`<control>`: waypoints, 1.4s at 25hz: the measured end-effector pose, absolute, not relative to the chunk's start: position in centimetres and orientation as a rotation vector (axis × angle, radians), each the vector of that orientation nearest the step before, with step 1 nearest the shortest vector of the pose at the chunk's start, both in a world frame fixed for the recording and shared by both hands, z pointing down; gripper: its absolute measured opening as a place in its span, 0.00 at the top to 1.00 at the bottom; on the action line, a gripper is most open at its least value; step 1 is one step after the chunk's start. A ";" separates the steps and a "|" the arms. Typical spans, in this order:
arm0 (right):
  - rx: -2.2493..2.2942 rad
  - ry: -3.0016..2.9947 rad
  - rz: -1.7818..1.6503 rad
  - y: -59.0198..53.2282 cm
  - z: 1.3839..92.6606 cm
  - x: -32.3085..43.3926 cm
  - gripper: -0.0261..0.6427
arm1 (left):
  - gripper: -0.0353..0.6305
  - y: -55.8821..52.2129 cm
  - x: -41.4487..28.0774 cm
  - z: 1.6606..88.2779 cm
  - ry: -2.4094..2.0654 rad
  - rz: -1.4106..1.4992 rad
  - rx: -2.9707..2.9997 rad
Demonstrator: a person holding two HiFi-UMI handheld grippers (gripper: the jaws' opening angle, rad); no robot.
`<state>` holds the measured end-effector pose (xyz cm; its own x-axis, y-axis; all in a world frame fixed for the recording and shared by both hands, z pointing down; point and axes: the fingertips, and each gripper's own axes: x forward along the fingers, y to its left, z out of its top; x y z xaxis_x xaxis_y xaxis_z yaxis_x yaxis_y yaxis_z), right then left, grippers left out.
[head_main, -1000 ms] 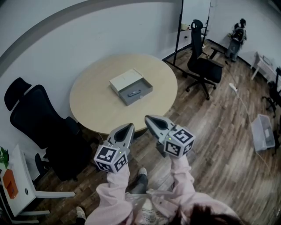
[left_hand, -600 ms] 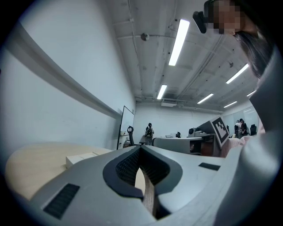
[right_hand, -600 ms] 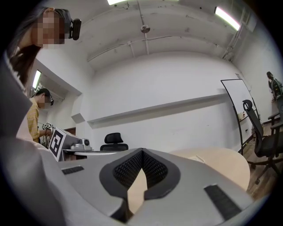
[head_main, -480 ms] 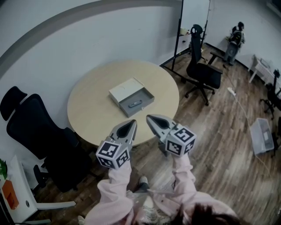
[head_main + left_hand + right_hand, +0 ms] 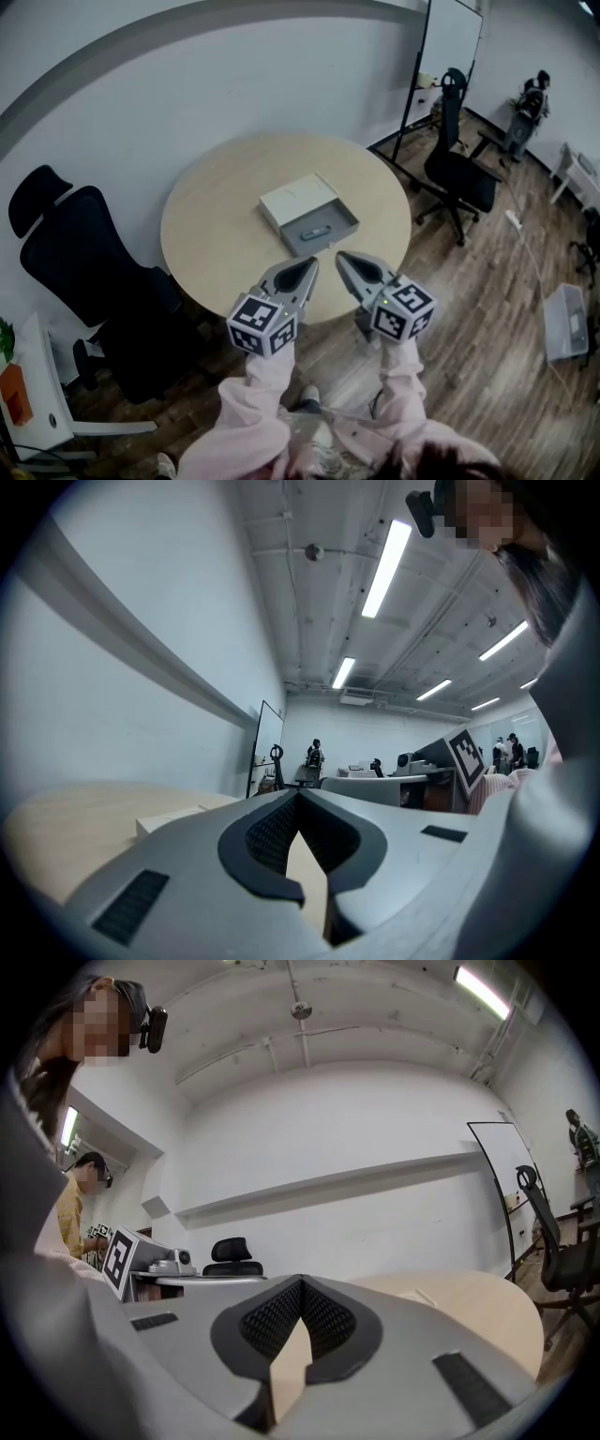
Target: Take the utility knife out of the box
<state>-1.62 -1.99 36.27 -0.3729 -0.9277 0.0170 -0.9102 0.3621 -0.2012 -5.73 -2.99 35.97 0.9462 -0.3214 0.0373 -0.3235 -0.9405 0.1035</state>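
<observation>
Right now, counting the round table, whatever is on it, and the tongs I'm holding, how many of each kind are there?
Table: 1
Box: 1, open on the table
Utility knife: 1, lying inside the box
Tongs: 2, the left tongs and the right tongs, both shut and empty
Total: 5

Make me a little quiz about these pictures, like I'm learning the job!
1. True or false: the utility knife lies inside the open box.
2. What does the box rest on? A) a shelf B) the round table C) a sofa
3. Fill in: the left tongs and the right tongs are both ____, with nothing between them.

Key: 1 true; 2 B; 3 shut.
</observation>
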 end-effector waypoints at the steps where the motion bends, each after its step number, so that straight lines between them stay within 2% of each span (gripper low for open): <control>1: -1.693 2.515 -0.277 -2.6 36.5 -1.9 0.98 | 0.93 -3.4 -5.9 36.1 -0.502 0.035 2.990; 16: -1.630 2.565 -0.300 -7.7 37.7 -4.2 0.98 | 0.93 -8.5 -9.4 38.4 -0.620 0.057 2.928; 35: -1.525 2.666 -0.362 -13.8 39.0 -0.6 0.98 | 0.93 -12.8 -5.9 40.9 -0.723 0.122 2.838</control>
